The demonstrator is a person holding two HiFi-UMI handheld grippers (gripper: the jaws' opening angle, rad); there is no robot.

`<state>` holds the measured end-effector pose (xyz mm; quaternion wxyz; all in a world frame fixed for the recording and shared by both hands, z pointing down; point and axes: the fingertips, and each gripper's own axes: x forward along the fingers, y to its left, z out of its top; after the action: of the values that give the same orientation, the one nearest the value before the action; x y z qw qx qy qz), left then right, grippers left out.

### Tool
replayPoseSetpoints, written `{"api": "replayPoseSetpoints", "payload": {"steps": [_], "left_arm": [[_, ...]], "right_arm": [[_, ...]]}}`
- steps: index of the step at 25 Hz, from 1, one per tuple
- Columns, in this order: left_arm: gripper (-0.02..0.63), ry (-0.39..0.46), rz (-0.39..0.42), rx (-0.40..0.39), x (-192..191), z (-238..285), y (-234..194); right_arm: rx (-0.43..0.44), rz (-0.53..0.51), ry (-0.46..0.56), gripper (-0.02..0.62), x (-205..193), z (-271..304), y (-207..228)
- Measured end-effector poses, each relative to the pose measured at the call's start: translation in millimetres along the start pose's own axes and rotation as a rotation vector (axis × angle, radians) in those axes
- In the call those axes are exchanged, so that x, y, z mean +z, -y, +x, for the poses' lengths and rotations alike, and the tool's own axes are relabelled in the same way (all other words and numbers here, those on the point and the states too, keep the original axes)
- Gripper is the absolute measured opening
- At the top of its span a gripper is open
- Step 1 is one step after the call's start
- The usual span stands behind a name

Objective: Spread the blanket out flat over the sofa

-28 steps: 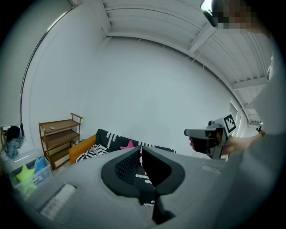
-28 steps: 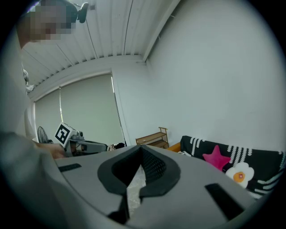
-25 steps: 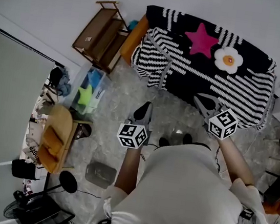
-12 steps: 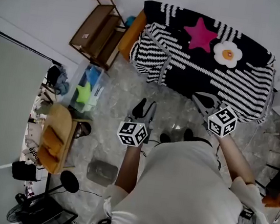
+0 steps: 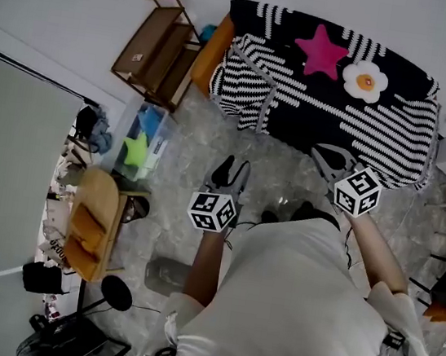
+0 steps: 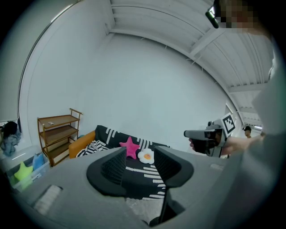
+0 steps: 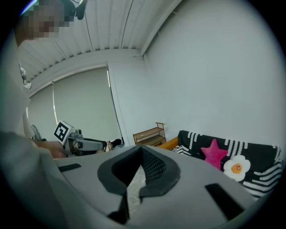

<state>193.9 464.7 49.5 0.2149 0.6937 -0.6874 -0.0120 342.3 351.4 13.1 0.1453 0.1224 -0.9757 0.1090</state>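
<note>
Blanket lies lengthwise along the sofa, ahead of both claws: right claw, pinched shut and empty, is nearer the sofa front than left claw, wide and empty.

Striped blanket over orange sofa

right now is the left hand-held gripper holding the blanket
No, the left hand-held gripper has its jaws apart with nothing gripped, and the blanket lies on the sofa ahead of it.
</note>
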Motion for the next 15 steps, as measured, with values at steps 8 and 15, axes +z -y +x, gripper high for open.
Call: {"api": "replayPoseSetpoints", "payload": {"steps": [8, 15], "left_arm": [[0.194, -0.017, 0.012, 0.000, 0, -8, -25], [0.193, -0.026, 0.004, 0.002, 9, 11, -40]], "right_arm": [[-0.015, -0.005, -0.012, 0.000, -3, 17, -13], [-0.009, 0.002, -0.028, 0.000, 3, 40, 0]]}}
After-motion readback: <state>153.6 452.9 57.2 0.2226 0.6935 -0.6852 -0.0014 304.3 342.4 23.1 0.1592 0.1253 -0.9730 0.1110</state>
